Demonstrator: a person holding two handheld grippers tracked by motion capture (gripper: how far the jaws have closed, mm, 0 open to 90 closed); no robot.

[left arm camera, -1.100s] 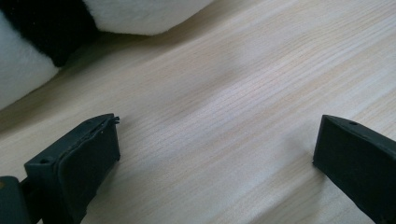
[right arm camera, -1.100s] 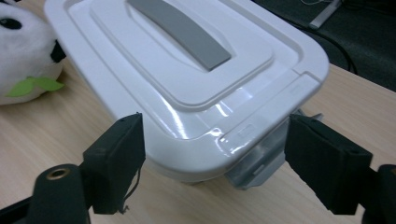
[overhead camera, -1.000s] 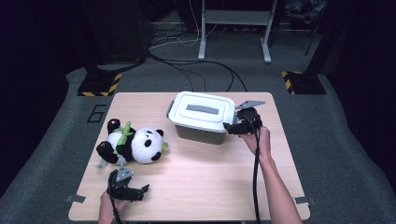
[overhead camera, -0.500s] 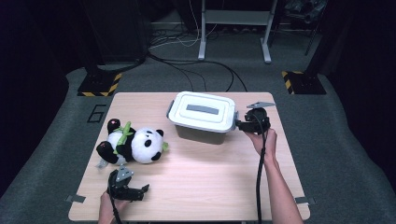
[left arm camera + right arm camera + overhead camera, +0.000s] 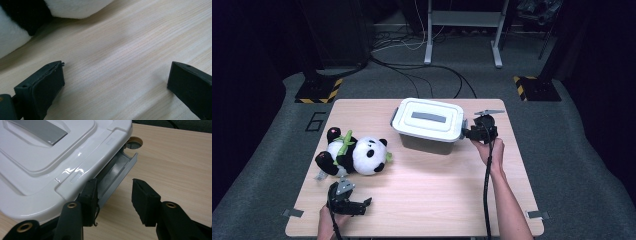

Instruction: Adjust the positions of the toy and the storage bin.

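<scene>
A grey box with a white lid [image 5: 429, 120] stands mid-table. My right gripper [image 5: 468, 133] is at its right end, open. In the right gripper view its jaws straddle the grey side latch [image 5: 120, 170], which hangs swung out below the lid [image 5: 50, 157]. The left jaw sits against the latch under the lid's rim and the right jaw stands clear of it. A panda plush [image 5: 357, 155] lies at the left of the table. My left gripper [image 5: 364, 202] rests open near the front edge, just below the panda, with bare wood between its jaws [image 5: 115, 75] and the panda's fur [image 5: 15, 32] beyond.
The wooden table [image 5: 437, 190] has free room in front of the box and at the right. A cable hole [image 5: 133, 142] is in the tabletop behind the latch. Stands and cables are on the floor beyond the far edge.
My right gripper has shifted slightly to the right and turned at the box's right end. The left gripper and the panda have stayed put.
</scene>
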